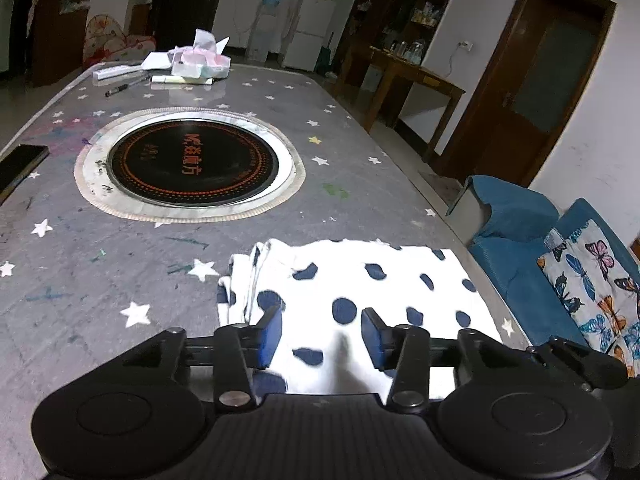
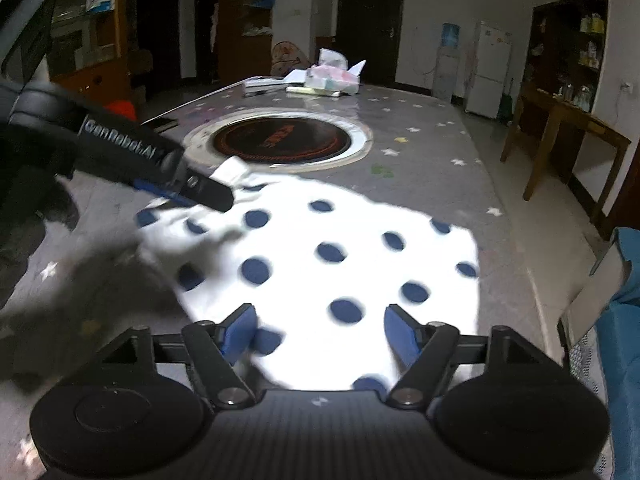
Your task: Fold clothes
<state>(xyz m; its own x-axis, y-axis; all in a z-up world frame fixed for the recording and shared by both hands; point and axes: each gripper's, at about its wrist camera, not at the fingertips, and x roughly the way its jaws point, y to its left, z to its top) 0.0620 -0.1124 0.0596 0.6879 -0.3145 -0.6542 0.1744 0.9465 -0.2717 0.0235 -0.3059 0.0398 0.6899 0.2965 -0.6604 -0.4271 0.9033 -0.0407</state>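
White polka-dot garment [image 2: 340,248] lies spread on the star-patterned tabletop [image 1: 100,248], just short of the round inset cooktop [image 1: 192,164]. Left gripper [image 1: 321,334] hovers over its near edge, jaws spread, nothing pinched. Right gripper [image 2: 320,334] likewise gapes wide above the cloth, empty.

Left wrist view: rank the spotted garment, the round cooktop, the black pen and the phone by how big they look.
1. Spotted garment, partly because it is nearest.
2. Round cooktop.
3. Phone, cut off by the frame.
4. Black pen, farthest away.
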